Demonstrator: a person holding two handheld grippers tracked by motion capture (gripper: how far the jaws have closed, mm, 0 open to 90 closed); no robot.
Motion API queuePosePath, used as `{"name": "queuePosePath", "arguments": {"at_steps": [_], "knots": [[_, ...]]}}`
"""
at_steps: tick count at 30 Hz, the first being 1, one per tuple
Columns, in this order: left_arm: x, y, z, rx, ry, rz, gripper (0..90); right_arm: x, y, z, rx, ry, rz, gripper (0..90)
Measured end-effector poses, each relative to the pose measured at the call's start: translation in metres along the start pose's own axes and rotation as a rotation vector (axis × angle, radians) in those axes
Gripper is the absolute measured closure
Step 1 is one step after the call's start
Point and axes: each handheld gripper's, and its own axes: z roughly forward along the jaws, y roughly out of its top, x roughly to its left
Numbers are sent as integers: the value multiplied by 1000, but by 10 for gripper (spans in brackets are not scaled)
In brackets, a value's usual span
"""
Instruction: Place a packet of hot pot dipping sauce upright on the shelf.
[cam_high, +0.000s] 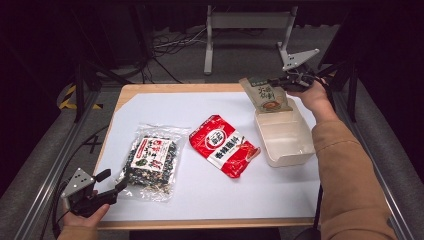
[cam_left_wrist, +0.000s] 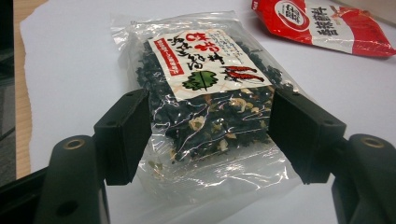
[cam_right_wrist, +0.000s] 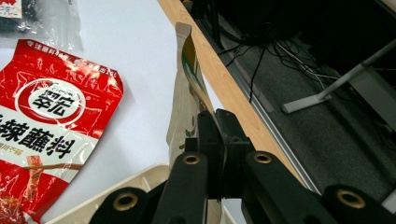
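My right gripper is shut on a tan packet with green print and holds it upright over the far end of a cream box. In the right gripper view the tan packet rises edge-on from between the pressed jaws of my right gripper. At the table's near left corner my left gripper stands open beside a clear bag of dark dried seaweed. In the left gripper view the seaweed bag lies between the spread jaws of my left gripper, which stand apart from it.
A red sauce packet lies on the white sheet between the seaweed bag and the box. The wooden table edge drops off to a floor with cables and a metal stand.
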Motion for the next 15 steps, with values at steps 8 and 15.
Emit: {"name": "queuePosePath", "arguments": {"at_steps": [8, 15], "knots": [[0, 2, 3, 4, -7, 4, 303, 2, -11, 4, -10, 9, 34, 888], [0, 4, 6, 3, -13, 6, 303, 1, -29, 4, -23, -3, 87, 886]]}}
